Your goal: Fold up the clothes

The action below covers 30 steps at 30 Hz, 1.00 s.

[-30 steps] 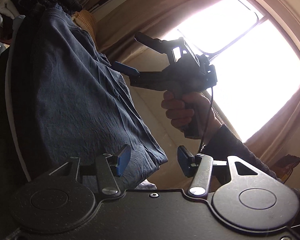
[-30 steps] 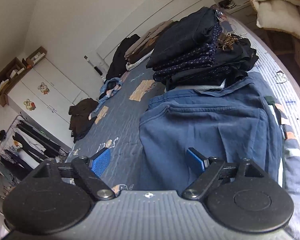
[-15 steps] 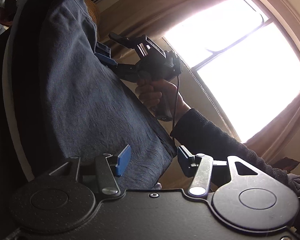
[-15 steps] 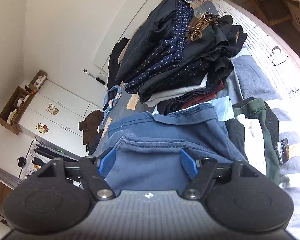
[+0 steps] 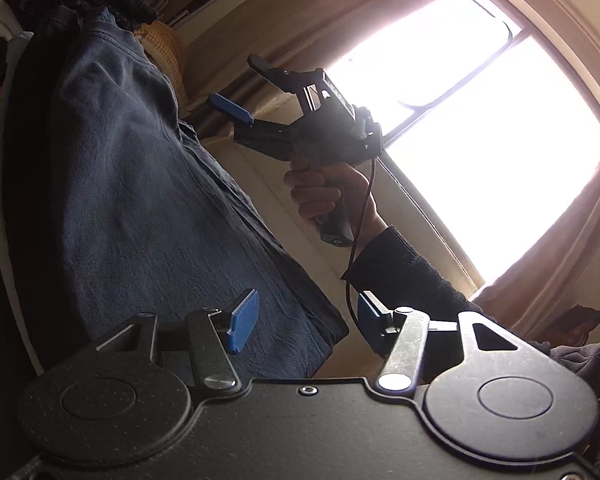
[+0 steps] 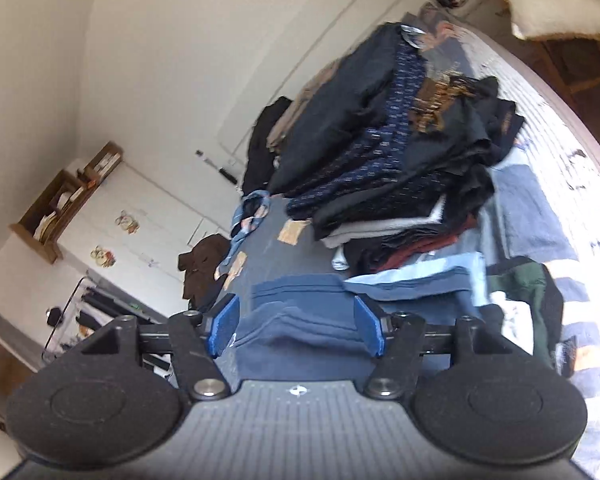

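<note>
No brand or label can be read anywhere; the only markings are cartoon animal stickers (image 6: 104,255) on the white cupboard doors and a brown print (image 6: 434,100) on one dark garment, both too blurred to make out.

The blue folded garment (image 6: 300,332) lies on the bed (image 6: 560,152), its near folded edge running between the pads of the right gripper (image 6: 296,330). That claw is spread wide with cloth in the gap; I cannot tell whether either pad touches it. Just behind the garment rises a tall stack of folded dark clothes (image 6: 400,160), with paler layers at its base. To the right a green piece (image 6: 528,280) and a white piece lie beside it. Bare bedcover shows to the left of the garment and along the bright far right edge of the bed.

The left wrist view shows what the other cannot: the same garment (image 5: 132,200) from the side, its corner (image 5: 332,328) ending between the pads of the left gripper (image 5: 308,316). This claw is also wide open and grips nothing. Beyond the cloth's edge there is free air, and there the right gripper (image 5: 236,92) is seen (from outside) held in a hand (image 5: 324,196) in a dark sleeve, fingers apart, against a bright window (image 5: 480,140) with brown curtains (image 5: 572,240)
</note>
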### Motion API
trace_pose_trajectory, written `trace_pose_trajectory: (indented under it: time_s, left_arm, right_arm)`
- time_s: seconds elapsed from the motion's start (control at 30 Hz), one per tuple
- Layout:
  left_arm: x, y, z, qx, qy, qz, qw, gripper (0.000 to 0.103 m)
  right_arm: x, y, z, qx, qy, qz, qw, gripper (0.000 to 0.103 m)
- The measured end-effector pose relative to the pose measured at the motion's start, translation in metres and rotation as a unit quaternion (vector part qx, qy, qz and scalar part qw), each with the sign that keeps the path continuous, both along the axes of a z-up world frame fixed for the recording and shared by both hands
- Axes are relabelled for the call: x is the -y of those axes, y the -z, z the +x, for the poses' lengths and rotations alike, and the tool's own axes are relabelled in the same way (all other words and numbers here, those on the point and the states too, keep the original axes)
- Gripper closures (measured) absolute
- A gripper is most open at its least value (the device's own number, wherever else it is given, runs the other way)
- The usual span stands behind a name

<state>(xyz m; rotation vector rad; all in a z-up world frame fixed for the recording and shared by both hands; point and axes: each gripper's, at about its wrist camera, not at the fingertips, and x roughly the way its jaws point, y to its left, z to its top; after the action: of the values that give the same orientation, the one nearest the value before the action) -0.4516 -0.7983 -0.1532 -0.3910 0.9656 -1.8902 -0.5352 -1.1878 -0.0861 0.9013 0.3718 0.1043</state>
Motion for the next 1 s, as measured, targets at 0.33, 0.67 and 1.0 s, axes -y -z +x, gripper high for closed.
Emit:
trace_pose_trajectory:
  time_s: [0.33, 0.67, 1.0]
  left_arm:
    - [0.0, 0.004, -0.012, 0.019, 0.006, 0.017, 0.9997, 0.049]
    - [-0.009, 0.007, -0.007, 0.026, 0.005, 0.024, 0.9994, 0.049]
    - [-0.021, 0.002, -0.009, 0.022, -0.004, 0.011, 0.9997, 0.048]
  right_arm:
    - [-0.05, 0.022, 0.086, -0.047, -0.099, 0.022, 0.994, 0.032]
    - [0.008, 0.054, 0.089, 0.013, 0.01, 0.122, 0.992, 0.032]
    - [-0.038, -0.015, 0.03, -0.014, -0.043, 0.004, 0.999, 0.031]
